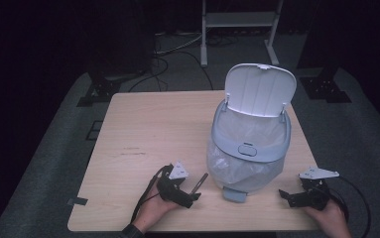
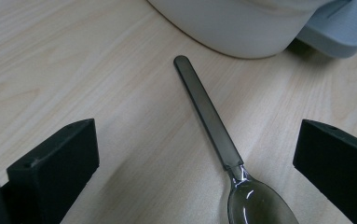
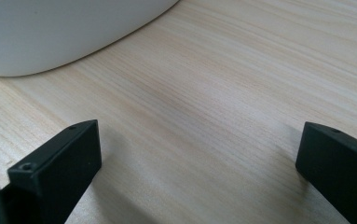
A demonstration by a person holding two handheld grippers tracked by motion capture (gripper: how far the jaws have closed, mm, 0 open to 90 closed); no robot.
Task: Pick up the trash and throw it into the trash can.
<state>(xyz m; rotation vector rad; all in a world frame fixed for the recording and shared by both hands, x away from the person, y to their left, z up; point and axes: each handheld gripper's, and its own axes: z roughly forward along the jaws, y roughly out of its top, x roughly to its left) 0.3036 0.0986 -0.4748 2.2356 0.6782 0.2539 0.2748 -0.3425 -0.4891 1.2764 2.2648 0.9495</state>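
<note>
Left gripper (image 2: 197,158) fingers spread wide around a spoon (image 2: 213,126); right gripper (image 3: 199,163) fingers wide, empty.

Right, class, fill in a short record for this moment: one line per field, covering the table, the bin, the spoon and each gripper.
table: light wood tabletop
bin: pale blue pedal bin, lid up, clear liner inside, pedal facing the person
spoon: dark-handled spoon flat on the table, handle tip towards the bin, not touching it
left gripper: left gripper open, jaws either side of the spoon
right gripper: right gripper open over bare wood beside the bin
</note>
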